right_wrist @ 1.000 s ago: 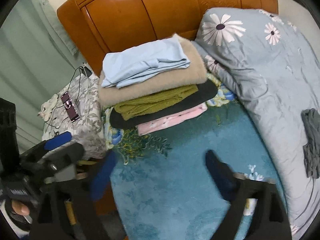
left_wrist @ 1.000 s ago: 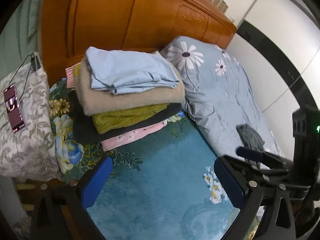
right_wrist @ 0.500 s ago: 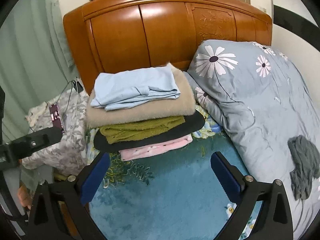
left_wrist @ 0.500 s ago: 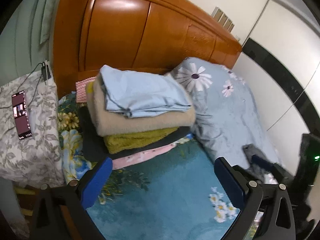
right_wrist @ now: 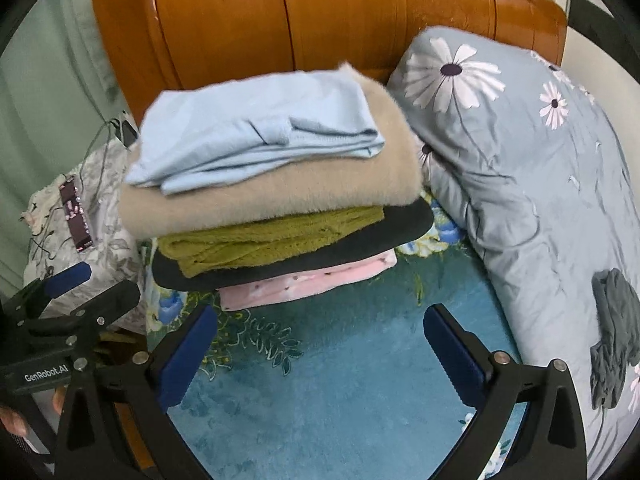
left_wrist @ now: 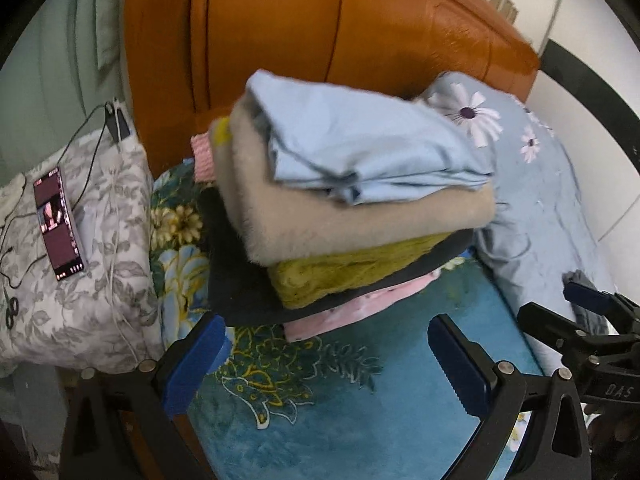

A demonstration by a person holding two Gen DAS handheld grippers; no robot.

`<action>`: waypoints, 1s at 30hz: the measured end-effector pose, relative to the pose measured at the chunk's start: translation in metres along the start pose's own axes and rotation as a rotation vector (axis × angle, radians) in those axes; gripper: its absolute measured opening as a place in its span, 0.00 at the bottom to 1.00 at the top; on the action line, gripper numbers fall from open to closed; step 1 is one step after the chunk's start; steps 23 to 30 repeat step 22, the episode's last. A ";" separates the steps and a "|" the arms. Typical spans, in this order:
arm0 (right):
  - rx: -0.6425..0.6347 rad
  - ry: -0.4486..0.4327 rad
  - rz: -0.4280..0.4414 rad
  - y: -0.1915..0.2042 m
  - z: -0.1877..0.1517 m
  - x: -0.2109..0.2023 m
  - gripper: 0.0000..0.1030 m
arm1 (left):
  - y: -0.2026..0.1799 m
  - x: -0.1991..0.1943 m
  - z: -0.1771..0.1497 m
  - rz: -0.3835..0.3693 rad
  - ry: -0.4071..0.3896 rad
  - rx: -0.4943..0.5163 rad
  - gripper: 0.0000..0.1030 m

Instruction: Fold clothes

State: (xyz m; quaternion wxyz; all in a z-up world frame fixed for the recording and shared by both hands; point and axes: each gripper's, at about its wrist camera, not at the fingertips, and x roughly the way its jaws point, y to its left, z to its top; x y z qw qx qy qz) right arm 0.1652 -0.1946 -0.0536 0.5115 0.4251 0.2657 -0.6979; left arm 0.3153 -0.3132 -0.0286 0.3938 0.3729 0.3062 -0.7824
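Observation:
A stack of folded clothes [left_wrist: 352, 200] sits at the head of the bed on the teal floral sheet [left_wrist: 360, 420]: light blue on top [right_wrist: 256, 140], then beige fleece, olive knit, black and pink. A crumpled grey garment [right_wrist: 612, 332] lies on the blue daisy duvet at the right. My left gripper [left_wrist: 328, 360] is open and empty, just in front of the stack. My right gripper [right_wrist: 324, 352] is open and empty, also in front of the stack. Each gripper shows at the edge of the other's view.
An orange wooden headboard [right_wrist: 320, 20] stands behind the stack. A blue daisy duvet [right_wrist: 540, 160] fills the right side. A grey floral pillow [left_wrist: 80, 260] at the left carries a lit phone [left_wrist: 58, 224], cables and scissors.
Both grippers have moved forward toward the stack, which now looks larger and closer. Both stay open and empty. The clothes have not moved.

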 end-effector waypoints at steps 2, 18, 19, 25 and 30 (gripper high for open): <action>-0.009 0.019 -0.002 0.002 0.003 0.011 1.00 | 0.004 0.012 0.001 0.011 0.014 -0.006 1.00; -0.007 0.119 -0.029 -0.009 0.009 0.052 1.00 | 0.005 0.061 -0.002 0.031 0.074 -0.015 1.00; -0.008 0.123 -0.031 -0.009 0.009 0.053 1.00 | 0.005 0.062 -0.001 0.030 0.072 -0.018 1.00; -0.012 0.134 -0.033 -0.010 0.009 0.055 1.00 | 0.003 0.064 0.000 0.029 0.069 -0.025 1.00; -0.012 0.134 -0.033 -0.010 0.009 0.055 1.00 | 0.003 0.064 0.000 0.029 0.069 -0.025 1.00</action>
